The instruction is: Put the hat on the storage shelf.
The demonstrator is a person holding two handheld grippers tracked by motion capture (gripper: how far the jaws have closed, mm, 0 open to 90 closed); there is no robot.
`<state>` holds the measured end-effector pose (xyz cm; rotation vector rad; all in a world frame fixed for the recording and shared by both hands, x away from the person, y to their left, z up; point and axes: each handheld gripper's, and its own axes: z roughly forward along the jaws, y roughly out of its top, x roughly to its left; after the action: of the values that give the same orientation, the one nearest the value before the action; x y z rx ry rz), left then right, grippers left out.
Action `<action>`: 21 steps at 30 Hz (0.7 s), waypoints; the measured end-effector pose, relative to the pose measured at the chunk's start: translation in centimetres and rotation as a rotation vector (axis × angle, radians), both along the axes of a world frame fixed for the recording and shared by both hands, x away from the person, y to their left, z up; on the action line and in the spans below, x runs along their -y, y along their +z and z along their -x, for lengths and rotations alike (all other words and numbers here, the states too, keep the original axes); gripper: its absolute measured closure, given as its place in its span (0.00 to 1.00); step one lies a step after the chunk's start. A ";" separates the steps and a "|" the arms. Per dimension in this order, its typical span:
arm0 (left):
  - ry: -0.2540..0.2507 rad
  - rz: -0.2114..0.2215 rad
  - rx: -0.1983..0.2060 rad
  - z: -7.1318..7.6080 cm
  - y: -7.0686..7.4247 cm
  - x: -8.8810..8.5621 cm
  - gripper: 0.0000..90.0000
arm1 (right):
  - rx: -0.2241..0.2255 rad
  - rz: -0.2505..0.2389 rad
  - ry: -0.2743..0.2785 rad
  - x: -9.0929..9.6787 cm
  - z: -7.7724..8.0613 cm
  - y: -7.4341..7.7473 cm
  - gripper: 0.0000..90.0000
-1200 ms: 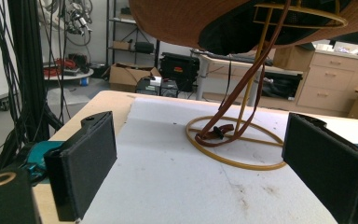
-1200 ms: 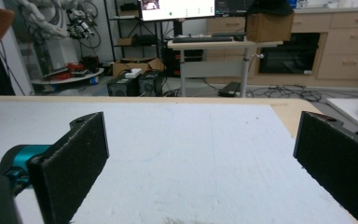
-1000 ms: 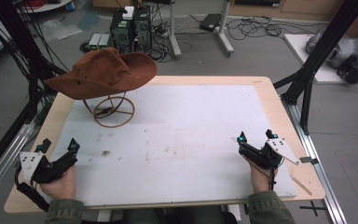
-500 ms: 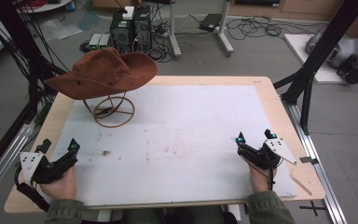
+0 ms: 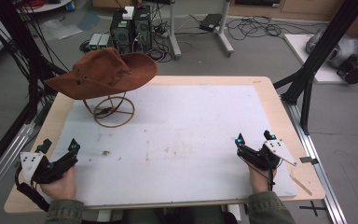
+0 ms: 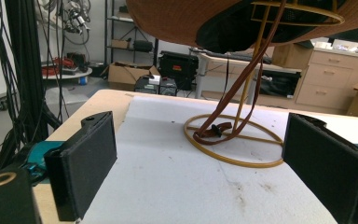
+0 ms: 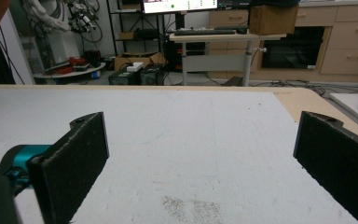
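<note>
Left gripper (image 5: pixel 58 148) sits at the near left corner of the surface (image 5: pixel 191 130), fingers (image 6: pixel 81 170) spread wide, nothing between them. Ahead of it, well apart, the brown hat (image 5: pixel 105 72) perches on its wire stand (image 5: pixel 109 112), chin strap dangling. Looks like a pre-reach pause; the likely next move is a long forward reach. Right gripper (image 5: pixel 254 139) rests near right, fingers (image 7: pixel 70 161) spread, empty, farthest from the hat.

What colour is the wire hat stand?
Yellow-gold wire hat stand, clearest in the left gripper view.
</note>
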<state>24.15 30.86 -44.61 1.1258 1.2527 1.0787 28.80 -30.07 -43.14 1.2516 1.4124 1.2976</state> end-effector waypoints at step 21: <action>-0.001 -0.004 -0.004 -0.1 0.0 -0.1 0.11 | -0.013 -0.019 0.010 0.2 0.0 -0.2 0.03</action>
<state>24.21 30.92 -44.65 1.1320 1.2532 1.0792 28.83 -30.26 -43.29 1.2697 1.4201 1.3147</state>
